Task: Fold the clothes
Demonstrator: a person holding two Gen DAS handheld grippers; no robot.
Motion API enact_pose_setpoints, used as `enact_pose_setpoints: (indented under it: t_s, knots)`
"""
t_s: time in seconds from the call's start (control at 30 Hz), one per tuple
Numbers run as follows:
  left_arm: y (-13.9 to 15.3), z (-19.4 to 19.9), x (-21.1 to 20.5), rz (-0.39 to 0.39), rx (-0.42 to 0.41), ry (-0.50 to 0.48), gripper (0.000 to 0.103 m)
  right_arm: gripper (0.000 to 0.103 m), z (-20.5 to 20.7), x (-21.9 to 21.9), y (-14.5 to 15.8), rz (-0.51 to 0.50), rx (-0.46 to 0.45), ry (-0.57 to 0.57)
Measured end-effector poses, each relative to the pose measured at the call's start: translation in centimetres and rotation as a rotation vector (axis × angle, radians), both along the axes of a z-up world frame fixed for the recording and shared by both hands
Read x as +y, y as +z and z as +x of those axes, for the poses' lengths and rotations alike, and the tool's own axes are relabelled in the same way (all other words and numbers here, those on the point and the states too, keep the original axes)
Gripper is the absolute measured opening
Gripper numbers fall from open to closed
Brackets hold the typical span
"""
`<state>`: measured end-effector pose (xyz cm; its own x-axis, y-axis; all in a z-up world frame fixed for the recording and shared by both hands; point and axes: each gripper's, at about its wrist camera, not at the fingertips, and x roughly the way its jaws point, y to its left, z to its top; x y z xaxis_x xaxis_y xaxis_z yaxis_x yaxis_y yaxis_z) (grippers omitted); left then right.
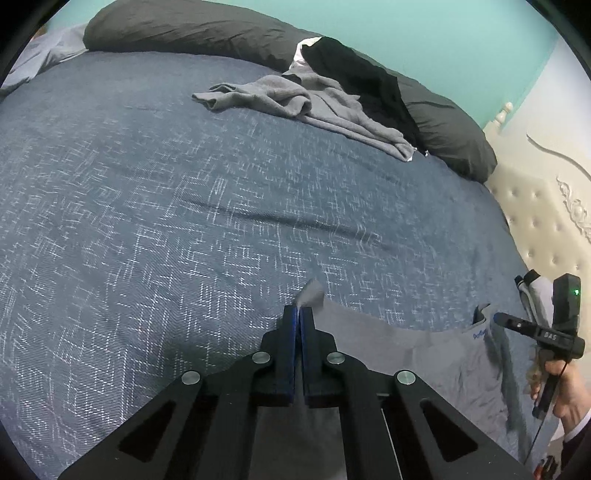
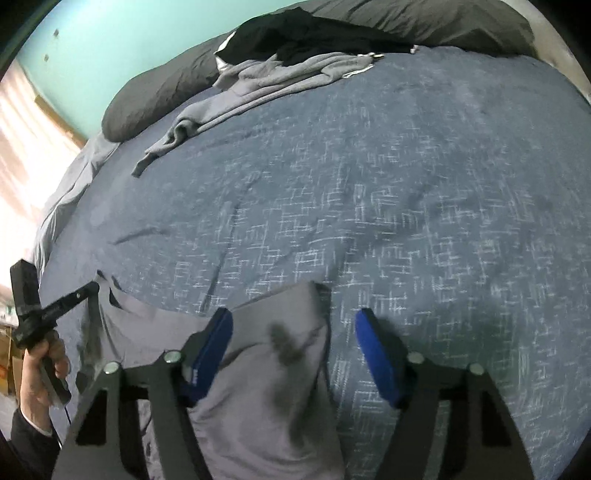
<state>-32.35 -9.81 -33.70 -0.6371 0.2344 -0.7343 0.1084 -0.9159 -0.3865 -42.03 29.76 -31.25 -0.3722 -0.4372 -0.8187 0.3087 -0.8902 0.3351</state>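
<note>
A: Starting on the left, what has the left hand-held gripper [image 1: 300, 314] got?

B: Its blue pads are pressed together on a corner of the light grey garment [image 1: 454, 365], which lies at the near edge of the bed [image 1: 184, 206]. A tuft of cloth pokes out past the tips, so the bite looks shallow.

A: And further right?

B: The right hand-held gripper [image 2: 295, 354] stands spread wide over the same garment, one pad on the cloth, the other above bare bedspread, clamping nothing. The picture is smeared there, so I can't tell whether it touches the fabric.

A: How should the fold go, then?

B: I'd judge the right one wants a matching corner or edge before anything lifts; then both should travel level and together, keeping the cloth taut so the crease lands straight.

A: The rest?

B: A rumpled grey sweatshirt [image 1: 295, 99] and a black garment [image 1: 354, 74] sit far off by the dark pillows [image 1: 177, 26].
</note>
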Motion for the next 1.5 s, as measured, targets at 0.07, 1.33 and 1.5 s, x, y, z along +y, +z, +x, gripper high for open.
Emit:
enact_pose_setpoints:
  t_s: [0.07, 1.33, 1.5]
  knots:
    - [0.0, 0.0, 0.1, -0.001, 0.001, -0.002, 0.002, 0.052, -0.2, -0.4, -0.4, 0.02, -0.011, 0.011]
    - [1.1, -0.4, -1.2, -0.042, 0.057, 0.059, 0.002, 0.003, -1.9, -1.1, 0.7, 0.073, 0.156, -0.052]
    - [0.5, -0.7, -1.2, -0.038, 0.037, 0.057, 0.002, 0.003, -2.1, -1.0, 0.0, 0.066, 0.133, -0.064]
